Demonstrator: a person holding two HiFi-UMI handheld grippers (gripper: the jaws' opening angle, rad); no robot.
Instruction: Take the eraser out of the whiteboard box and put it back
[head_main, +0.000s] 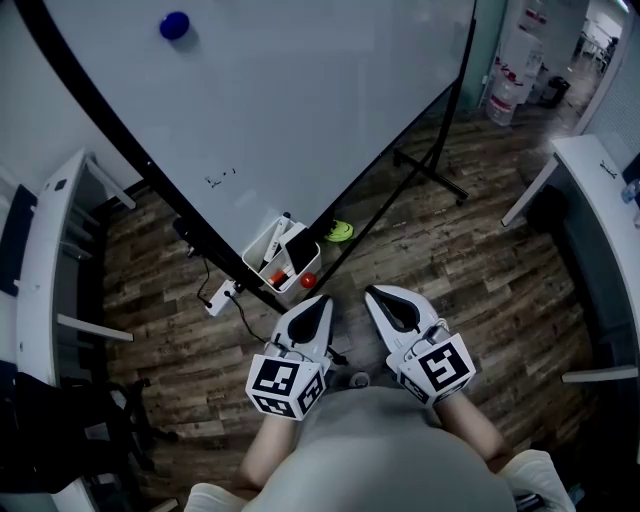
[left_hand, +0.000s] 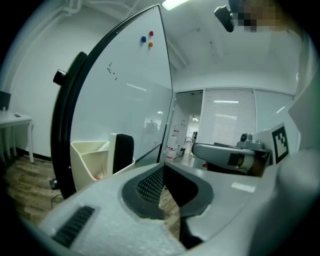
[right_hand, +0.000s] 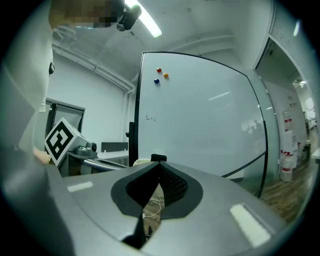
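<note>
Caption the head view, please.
Left gripper and right gripper, both shut and empty, near the whiteboard box holding the eraser.

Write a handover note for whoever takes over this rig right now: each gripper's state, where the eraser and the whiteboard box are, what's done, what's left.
Left gripper: tongs shut, empty, short of the box.
Right gripper: tongs shut, empty, beside the left one.
The whiteboard box sits at the lower edge of the whiteboard; the eraser stands upright inside it.
Done: nothing yet; the eraser is untouched in the box.
Left: open the tongs, lift the eraser out, then put it back.
</note>
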